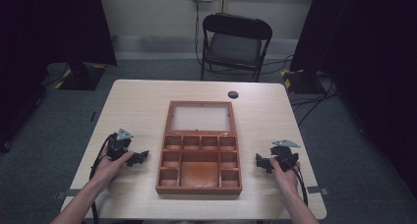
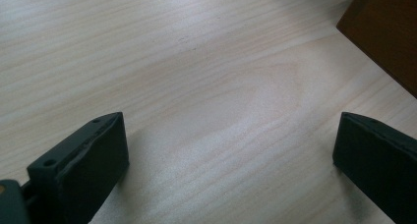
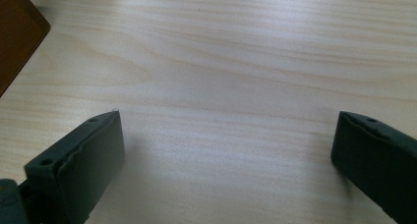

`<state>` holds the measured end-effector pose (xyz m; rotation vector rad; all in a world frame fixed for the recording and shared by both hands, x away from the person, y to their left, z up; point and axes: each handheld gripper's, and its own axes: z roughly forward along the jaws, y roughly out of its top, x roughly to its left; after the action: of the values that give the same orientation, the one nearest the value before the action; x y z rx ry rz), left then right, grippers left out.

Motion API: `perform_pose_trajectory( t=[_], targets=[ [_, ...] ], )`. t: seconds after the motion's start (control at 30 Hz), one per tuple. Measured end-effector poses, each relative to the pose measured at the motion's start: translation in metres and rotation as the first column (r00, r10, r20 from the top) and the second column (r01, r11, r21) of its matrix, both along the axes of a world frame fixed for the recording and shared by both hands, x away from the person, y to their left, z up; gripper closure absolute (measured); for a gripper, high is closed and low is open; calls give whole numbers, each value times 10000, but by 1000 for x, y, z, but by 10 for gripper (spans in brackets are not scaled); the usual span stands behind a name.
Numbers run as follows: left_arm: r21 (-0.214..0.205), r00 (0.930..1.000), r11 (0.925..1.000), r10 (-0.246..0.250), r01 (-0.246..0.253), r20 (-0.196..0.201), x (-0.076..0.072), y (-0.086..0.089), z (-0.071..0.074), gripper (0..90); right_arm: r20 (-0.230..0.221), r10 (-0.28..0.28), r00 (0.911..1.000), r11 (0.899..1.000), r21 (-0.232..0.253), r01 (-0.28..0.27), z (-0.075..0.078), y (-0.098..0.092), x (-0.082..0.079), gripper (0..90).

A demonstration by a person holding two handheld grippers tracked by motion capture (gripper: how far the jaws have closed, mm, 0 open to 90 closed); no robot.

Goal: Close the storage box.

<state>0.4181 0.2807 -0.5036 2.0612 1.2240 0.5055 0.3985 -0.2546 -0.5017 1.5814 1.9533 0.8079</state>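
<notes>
While both grippers are sitting wide open with nothing in them, the wooden box [image 1: 199, 148] is lying open in the middle of the table [image 1: 137, 94], between the two hands. On the left, the left gripper [image 1: 139, 158] is resting low by the box's side, its jaws pointing in at the wood, and the hand [image 1: 110, 166] is holding it from behind. If it is pushing in too fast, it could bump the box and slide it sideways. The glass lid [image 1: 201, 117] is lying flat at the far end and could slam if flipped hard. On the right, the right gripper [image 1: 262, 162] is mirroring the left one, low, open and near the box.
</notes>
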Motion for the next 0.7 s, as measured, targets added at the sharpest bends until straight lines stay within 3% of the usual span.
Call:
perform_pose_trajectory(
  t=[0.27,0.37,0.5,0.53,0.6,0.63,0.67,0.7],
  targets=[
    [39,10000,10000,7,-7,-19,0,0,0,0,-17,59,10000,10000,-13,-59,0,0,1,0],
    [246,9998,9997,-56,61,-216,1,1,3,15,-12,-9,10000,10000,-6,9,0,0,0,0],
    [188,9994,9998,110,-103,-334,0,1,8,170,-349,433,9985,9988,263,-424,4,0,-1,5],
    [-39,9983,9998,210,-212,-536,1,2,10,167,-475,437,9979,9987,285,-424,6,0,-1,39],
    [-14,9980,9999,150,-151,-609,1,2,11,164,-480,464,9978,9989,130,-458,9,1,-2,155],
    [97,9981,9999,100,-94,-613,1,3,12,164,-480,464,9978,9989,130,-458,9,1,-2,155],
    [34,9986,9997,236,-235,-479,1,3,14,170,-935,737,9929,9973,89,-732,13,1,-1,138],
    [34,9986,9997,236,-235,-479,1,3,14,170,-935,737,9929,9973,89,-732,13,1,-1,138]
  ],
)
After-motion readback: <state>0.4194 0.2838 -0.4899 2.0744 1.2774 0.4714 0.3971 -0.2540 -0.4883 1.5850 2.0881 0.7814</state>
